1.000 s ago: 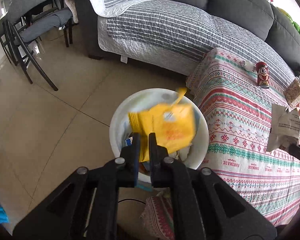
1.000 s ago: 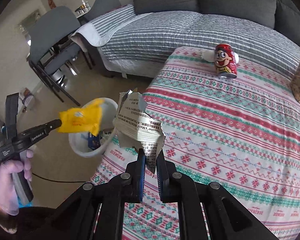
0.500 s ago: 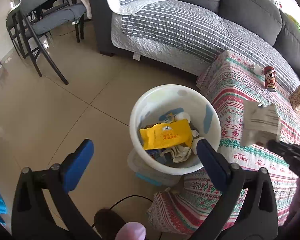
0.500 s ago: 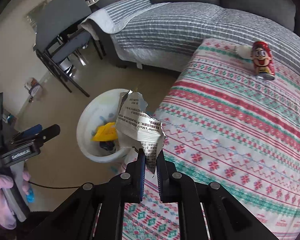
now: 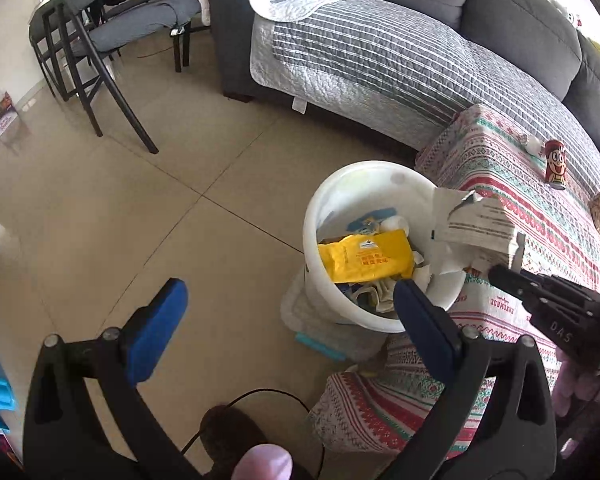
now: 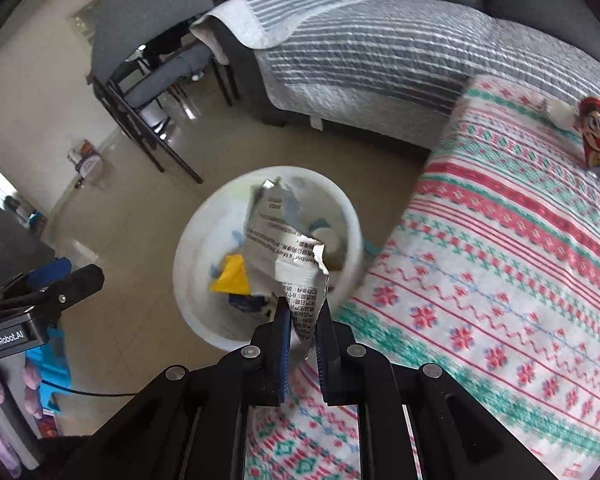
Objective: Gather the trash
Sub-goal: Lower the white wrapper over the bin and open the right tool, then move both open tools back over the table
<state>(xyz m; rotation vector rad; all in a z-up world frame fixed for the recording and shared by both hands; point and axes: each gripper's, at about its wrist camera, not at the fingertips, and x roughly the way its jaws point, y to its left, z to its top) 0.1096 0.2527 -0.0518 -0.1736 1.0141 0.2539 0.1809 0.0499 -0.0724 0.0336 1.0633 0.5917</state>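
Trash: torn paper wrapper (image 6: 286, 248) hangs over the white bin (image 6: 188, 280).
Right gripper (image 6: 302, 320): jaws pinch the wrapper, starting to open.
Left gripper (image 5: 288, 312): jaws wide apart, empty.
Risk: wrapper may catch the rim and fall to the floor.

Bin (image 5: 328, 216): white. Wrapper (image 5: 366, 255) inside: yellow, small red print. Torn paper (image 6: 288, 248): white-grey, black print. Tablecloth (image 6: 500, 280): white, with red and green patterned bands. Can (image 6: 598, 140): red, cartoon face. Sofa cover (image 5: 380, 56): grey, white stripes. Floor (image 5: 100, 200): beige tile. Gripper pads (image 5: 156, 336): blue.
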